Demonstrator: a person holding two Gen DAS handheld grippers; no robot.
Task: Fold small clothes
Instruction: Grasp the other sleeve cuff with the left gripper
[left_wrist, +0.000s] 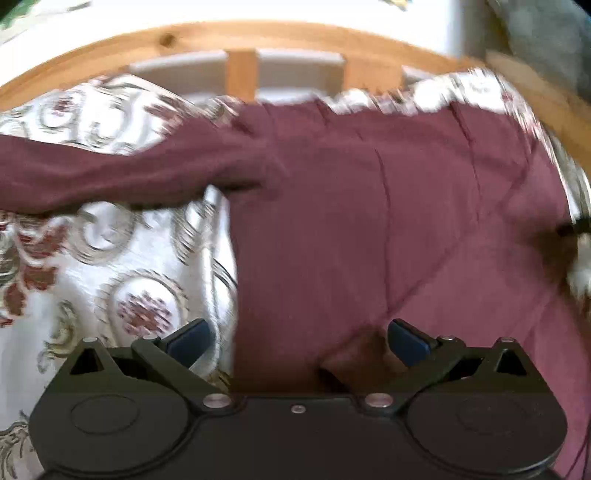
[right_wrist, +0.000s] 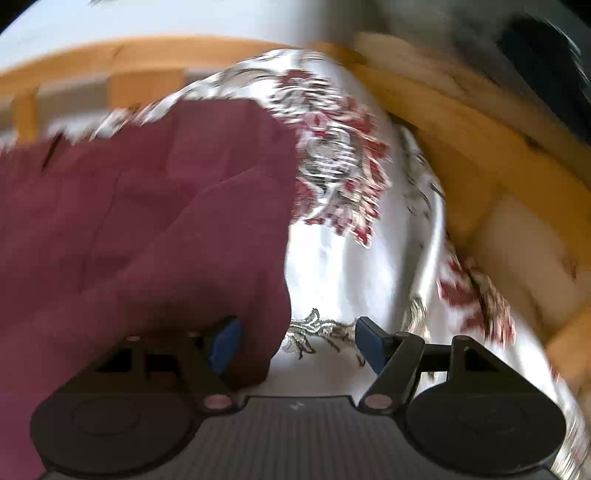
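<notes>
The maroon top lies spread on the patterned bedcover, one sleeve stretched out sideways — flat like that so it can be folded, I'd say. The left gripper sits low over the top's near edge with its fingers wide apart, the cloth between them but not pinched. The right gripper is likewise spread at the top's other side — one pad against the hem, nothing held; both views are blurred.

Both wrist views low and close over the bedspread, facing the wooden bed frame; shared: maroon garment, frame, bedspread.
</notes>
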